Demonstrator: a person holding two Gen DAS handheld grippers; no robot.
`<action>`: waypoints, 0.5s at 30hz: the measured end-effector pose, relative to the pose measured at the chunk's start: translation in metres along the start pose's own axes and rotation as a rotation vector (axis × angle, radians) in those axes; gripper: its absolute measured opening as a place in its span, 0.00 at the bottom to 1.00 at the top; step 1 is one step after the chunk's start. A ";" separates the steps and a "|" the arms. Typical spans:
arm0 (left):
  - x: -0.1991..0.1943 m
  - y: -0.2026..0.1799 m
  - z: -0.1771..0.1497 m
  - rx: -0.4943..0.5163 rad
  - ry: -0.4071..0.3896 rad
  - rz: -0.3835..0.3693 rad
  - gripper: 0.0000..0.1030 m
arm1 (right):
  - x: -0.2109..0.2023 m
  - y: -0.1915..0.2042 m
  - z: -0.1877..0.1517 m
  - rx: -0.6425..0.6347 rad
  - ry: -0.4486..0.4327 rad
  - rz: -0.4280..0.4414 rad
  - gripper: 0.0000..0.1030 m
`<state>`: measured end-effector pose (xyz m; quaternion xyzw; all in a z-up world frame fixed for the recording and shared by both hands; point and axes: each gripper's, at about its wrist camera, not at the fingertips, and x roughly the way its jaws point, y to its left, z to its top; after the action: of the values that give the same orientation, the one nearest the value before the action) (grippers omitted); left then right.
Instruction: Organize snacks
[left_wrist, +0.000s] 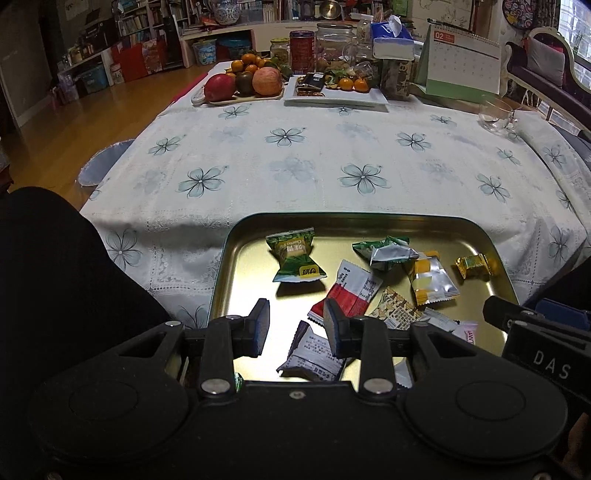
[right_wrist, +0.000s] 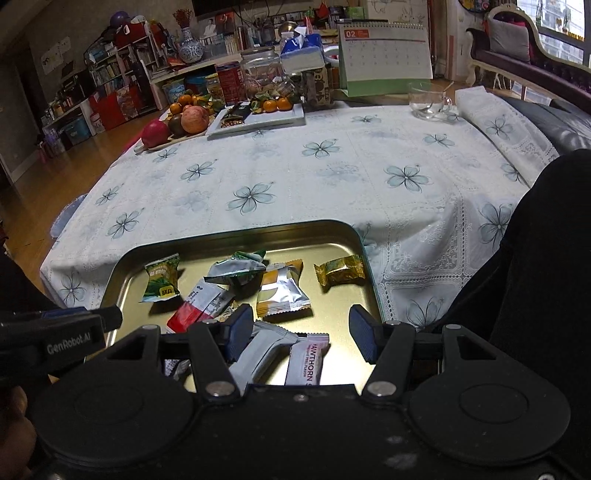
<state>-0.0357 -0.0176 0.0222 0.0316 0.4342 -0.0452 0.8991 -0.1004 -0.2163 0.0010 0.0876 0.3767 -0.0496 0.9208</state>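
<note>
Left gripper (left_wrist: 295, 325) sits nearest the lens, low over the near end of the gold tin tray (left_wrist: 221, 266). Jaws part-open, nothing between them; a grey-white printed packet (left_wrist: 314, 360) lies just below the gap, and the right-hand pad overlaps the red-and-white sachet (left_wrist: 349, 291) in view, contact not clear.

Right gripper (right_wrist: 301, 330) hovers over the same near end, jaws spread wider, also empty. A plain grey sachet (right_wrist: 258, 354) and a pink-white "Hawthorn" bar (right_wrist: 306, 360) lie under that gap.

All snacks visible are inside the tray, loose and overlapping: green candy (left_wrist: 295, 258) far left, crumpled green-silver wrapper (left_wrist: 386, 251), yellow-silver packet (left_wrist: 430, 280), gold-wrapped sweet (left_wrist: 474, 266) alone at far right. The tray rests at the table's near edge on the floral tablecloth (left_wrist: 295, 166), probably so both grippers reach it without stretching.

Judgement: the scene fits either snacks gathered into the tray already, or a tray about to be sorted out. Both open jaws poised over packets suit a pick or a release equally.

Fruit plate (left_wrist: 240, 85) and white dish (left_wrist: 332, 92) stand at the far end, well apart.
</note>
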 end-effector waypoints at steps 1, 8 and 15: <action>0.000 0.001 -0.002 -0.005 0.003 -0.003 0.40 | -0.002 0.001 0.000 -0.006 -0.013 0.002 0.59; 0.001 -0.001 -0.013 0.001 0.004 -0.011 0.40 | -0.007 0.009 -0.007 -0.064 -0.049 -0.005 0.59; 0.008 0.000 -0.016 -0.005 0.033 -0.020 0.41 | 0.005 0.007 -0.009 -0.044 0.011 -0.020 0.60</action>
<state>-0.0432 -0.0170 0.0054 0.0259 0.4495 -0.0524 0.8914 -0.1017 -0.2078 -0.0077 0.0638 0.3837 -0.0501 0.9199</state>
